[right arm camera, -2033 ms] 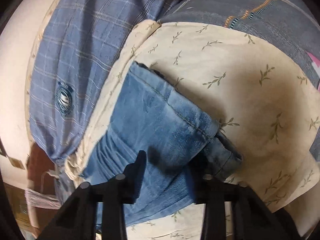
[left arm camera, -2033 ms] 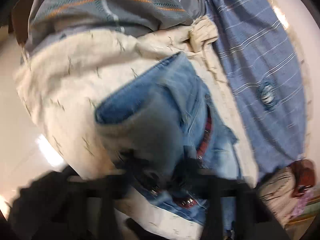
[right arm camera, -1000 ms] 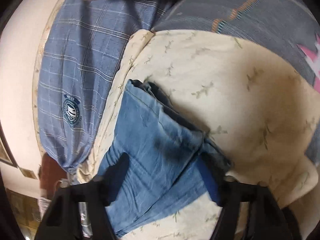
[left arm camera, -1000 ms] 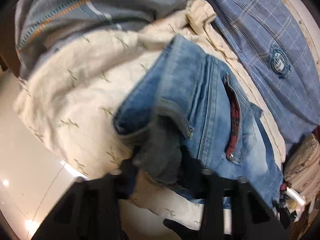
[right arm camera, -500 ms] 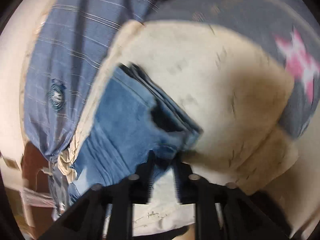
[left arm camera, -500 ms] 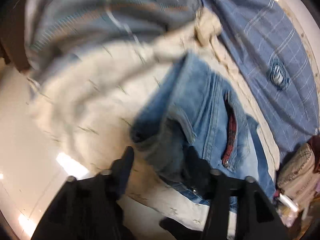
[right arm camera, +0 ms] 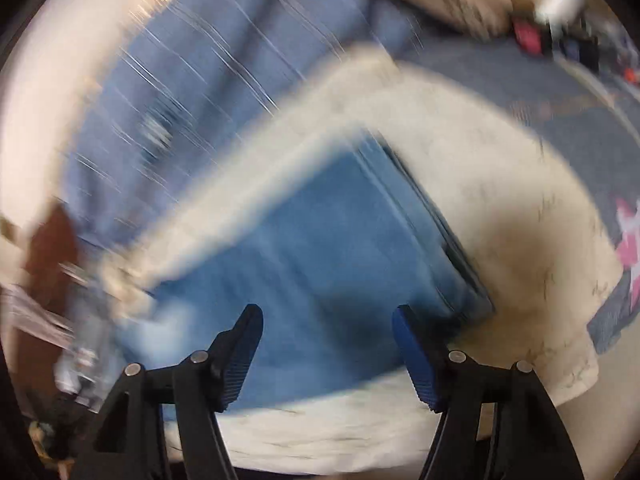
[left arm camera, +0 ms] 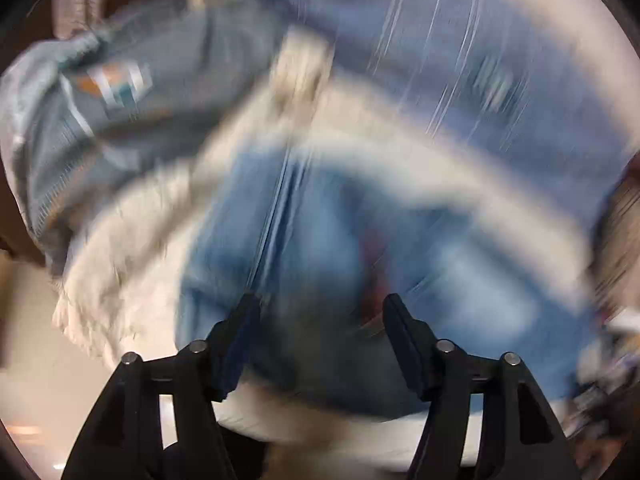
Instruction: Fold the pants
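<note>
Both my left gripper (left arm camera: 318, 314) and right gripper (right arm camera: 328, 326) are opening, empty; the folded blue denim pants (right arm camera: 320, 248) lie atop the cream leaf-print cloth (right arm camera: 500, 184). Heavy, limp; I'd pinch the thick folded edge.

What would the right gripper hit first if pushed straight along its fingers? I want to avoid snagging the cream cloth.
Probably the folded jeans: the right gripper, jaws opening with nothing pinched, points at them, though blur hides the gap.

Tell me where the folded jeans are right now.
The folded jeans lie on the cream leaf-print cloth, centre of both wrist views, just beyond the right hand-held gripper; the blue checked cloth lies up-left in the right view.
</note>
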`<state>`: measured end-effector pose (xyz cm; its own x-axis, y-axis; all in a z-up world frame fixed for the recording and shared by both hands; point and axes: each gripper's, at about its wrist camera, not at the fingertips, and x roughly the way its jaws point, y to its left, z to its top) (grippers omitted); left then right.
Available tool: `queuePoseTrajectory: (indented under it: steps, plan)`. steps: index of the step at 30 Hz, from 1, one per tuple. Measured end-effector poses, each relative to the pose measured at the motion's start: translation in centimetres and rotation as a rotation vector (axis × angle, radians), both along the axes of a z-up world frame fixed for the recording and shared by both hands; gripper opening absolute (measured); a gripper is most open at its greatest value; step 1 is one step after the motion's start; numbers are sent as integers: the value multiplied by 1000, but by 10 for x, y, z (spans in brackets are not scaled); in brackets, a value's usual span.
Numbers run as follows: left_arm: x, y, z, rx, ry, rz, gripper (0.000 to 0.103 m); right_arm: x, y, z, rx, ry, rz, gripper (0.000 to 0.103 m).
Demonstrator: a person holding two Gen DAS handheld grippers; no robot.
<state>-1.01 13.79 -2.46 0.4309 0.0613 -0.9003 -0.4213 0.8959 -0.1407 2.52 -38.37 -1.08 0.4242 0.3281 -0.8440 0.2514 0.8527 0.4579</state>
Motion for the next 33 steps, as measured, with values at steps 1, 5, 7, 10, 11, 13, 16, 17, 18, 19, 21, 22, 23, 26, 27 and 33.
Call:
queuePoseTrajectory:
  steps: [1,5,7,10,11,13,16,17,18,19,21,22,23,26,27,33]
  plan:
    - [2,2,-13,-19,53,-5,64,-2,1,6,-15,-25,-7,66]
    - [-6,4,21,-11,-52,41,63,11,33,62,-99,-180,88,66]
    - [-3,-2,40,4,-134,26,72,38,77,87,-102,-246,221,66]
    - [8,-8,45,76,-201,1,80,83,162,98,-7,-284,463,66]
    - [17,-6,30,93,-141,3,80,97,182,96,19,-273,515,66]
    - [22,0,-1,79,-43,13,80,132,236,86,52,-215,617,66]
    - [15,7,-7,75,-94,4,83,161,291,63,54,-130,744,66]
    - [14,6,-5,84,-98,-6,83,168,305,54,22,-105,765,66]
    - [12,7,-4,87,-105,-10,83,174,320,45,0,-84,782,66]
    - [9,6,-4,89,-111,-13,83,180,330,36,-24,-48,803,66]
    - [3,5,-6,100,-131,-19,84,186,342,19,-77,9,819,59]
    - [5,2,-11,104,-134,-22,84,188,346,14,-77,19,832,51]
    - [-1,2,-8,101,-136,-24,84,189,349,11,-86,17,838,40]
    - [2,6,-11,88,-146,-38,84,184,361,10,-213,-21,849,14]
    - [1,6,-10,86,-148,-42,84,181,364,12,-267,-54,846,13]
    - [2,4,-12,100,-155,-48,85,159,394,5,-518,-239,906,16]
